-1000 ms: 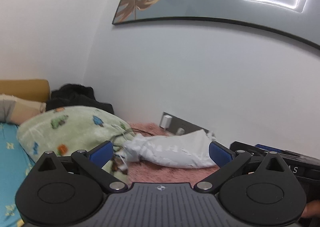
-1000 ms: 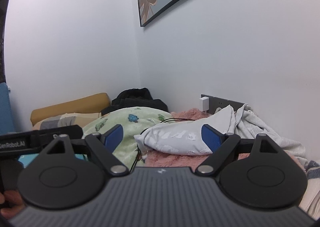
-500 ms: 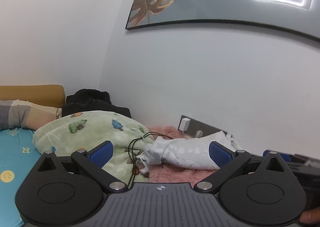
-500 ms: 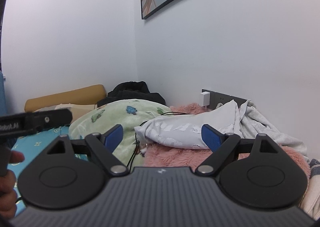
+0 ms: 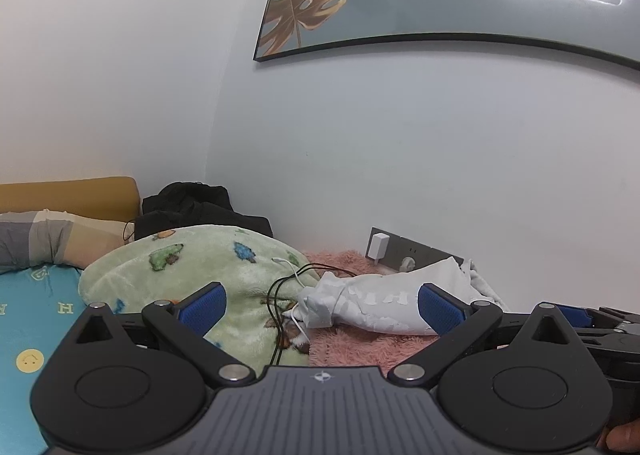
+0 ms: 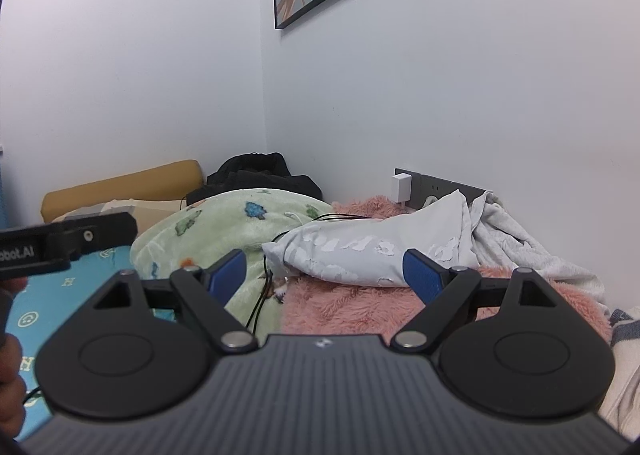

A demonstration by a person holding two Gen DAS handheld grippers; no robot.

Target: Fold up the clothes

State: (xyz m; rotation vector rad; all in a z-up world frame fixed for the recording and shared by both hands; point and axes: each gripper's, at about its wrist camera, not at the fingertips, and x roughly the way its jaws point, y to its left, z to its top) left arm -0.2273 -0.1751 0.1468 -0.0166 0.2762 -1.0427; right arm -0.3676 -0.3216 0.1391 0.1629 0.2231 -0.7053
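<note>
A light grey garment (image 5: 384, 301) with worn white lettering lies bunched on a pink fluffy blanket (image 5: 360, 349) against the wall; it also shows in the right wrist view (image 6: 372, 251). A pale grey cloth (image 6: 516, 239) is heaped to its right. My left gripper (image 5: 322, 305) is open and empty, held above the bed in front of the garment. My right gripper (image 6: 324, 271) is open and empty, also short of the garment. The left gripper's body (image 6: 60, 243) shows at the left edge of the right wrist view.
A green cartoon-print blanket (image 5: 192, 275) lies left of the garment, with black and white cables (image 5: 286, 295) over it. A black clothes pile (image 5: 200, 211), a tan headboard (image 5: 68, 193), a blue sheet (image 5: 32, 319) and a wall socket strip with a white charger (image 5: 379, 247) are behind.
Both grippers have swung and tilted so the view shifted: the garment and blankets now sit further right in the left wrist view. Both pairs of jaws stay open.
</note>
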